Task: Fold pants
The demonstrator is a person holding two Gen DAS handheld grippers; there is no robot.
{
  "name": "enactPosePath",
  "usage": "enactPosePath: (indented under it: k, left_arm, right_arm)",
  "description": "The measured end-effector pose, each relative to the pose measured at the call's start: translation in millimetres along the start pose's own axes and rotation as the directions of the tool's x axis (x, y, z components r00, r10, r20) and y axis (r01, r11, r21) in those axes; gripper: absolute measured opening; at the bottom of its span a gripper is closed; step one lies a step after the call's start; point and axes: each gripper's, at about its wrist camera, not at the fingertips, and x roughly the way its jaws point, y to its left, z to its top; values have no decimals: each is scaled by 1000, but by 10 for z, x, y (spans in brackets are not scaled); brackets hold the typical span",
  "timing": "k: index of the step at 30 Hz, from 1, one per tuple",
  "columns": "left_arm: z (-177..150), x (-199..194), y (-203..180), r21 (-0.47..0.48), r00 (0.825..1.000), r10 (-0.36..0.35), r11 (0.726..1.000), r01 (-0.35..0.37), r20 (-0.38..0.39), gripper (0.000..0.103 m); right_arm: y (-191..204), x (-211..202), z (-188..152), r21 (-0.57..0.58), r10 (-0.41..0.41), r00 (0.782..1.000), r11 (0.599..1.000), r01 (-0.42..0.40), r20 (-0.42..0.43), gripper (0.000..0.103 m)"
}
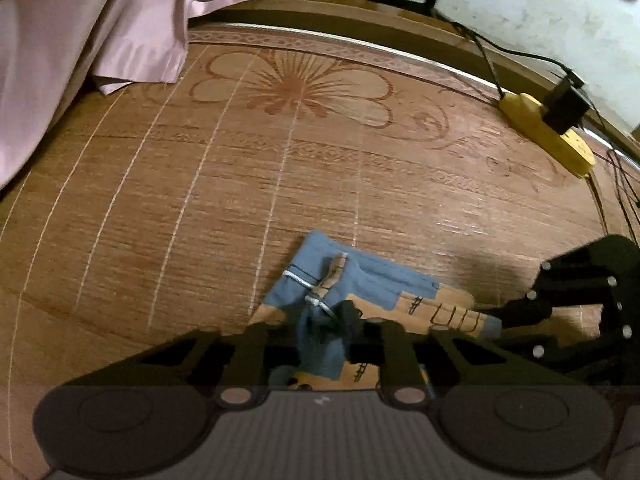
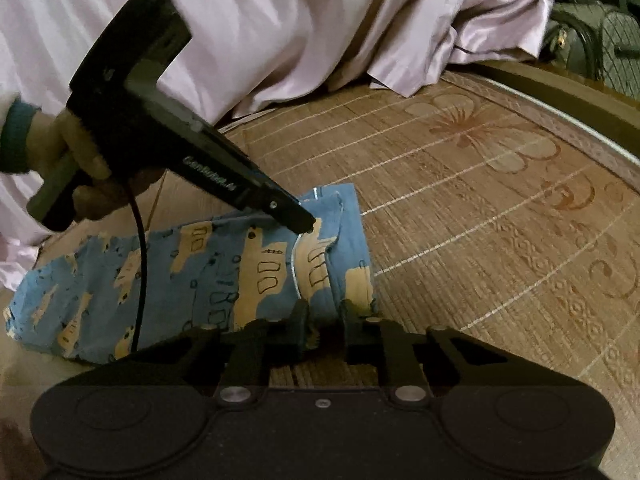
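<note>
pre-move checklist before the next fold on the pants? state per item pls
1. Left gripper shut on the blue patterned pants at the waistband: ok.
2. Right gripper at the near pants edge, cloth between its fingers: cannot tell if clamped.
3. White drawstring clear of the fingers: not ok, it lies at the left grip.
4. Woven bamboo mat free beyond the pants: ok.
5. Pink sheet apart from the pants: ok.
</note>
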Motion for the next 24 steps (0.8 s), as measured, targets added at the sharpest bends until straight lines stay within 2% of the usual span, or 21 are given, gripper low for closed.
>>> enactPosePath:
  k: [2,5,9,12,14,17,18,20,23,24]
  left_arm:
    - [10,-5,-49,-11,1000,30,999,-30,4,12]
    - [10,-76,-177,22,997,68,997,-69,34,9]
    - [32,-230,-197,8,995,60,998,-61,84,8]
    - [67,-290,-154,-20,990,79,997,-77,120,8]
    - [84,-256,-153,-16,989,90,996,-88,119,8]
    - [78,-57,-200,-10,990,109,994,-109,89,10]
    - [81,27,-213,-14,990,124,992,-123,70,12]
    - [72,61,-233,-21,983,146,989,-144,109,19]
    - [125,52,-200,-54,983,149,988,-144,104,26]
    - [131,31,-185,-65,982,153,987,-147,113,36]
  right_arm:
    - [37,-32,3,-24,-7,1000,1000,8,15,15]
    - [79,-99,16,-49,-7,999,999,9,51,15]
    - [93,-132,22,-78,-23,996,996,30,84,15]
    - [83,-144,36,-76,-31,992,996,41,118,15]
    - [58,-117,48,-73,-39,993,996,48,115,15]
    - [24,5,41,-64,-69,996,995,73,57,16]
    - [19,23,36,-64,-69,996,995,72,55,16]
    - [25,16,47,-73,-83,995,993,87,61,18]
    - [29,-20,38,-81,-118,990,989,124,78,27]
    - [25,-31,39,-76,-122,989,989,129,86,31]
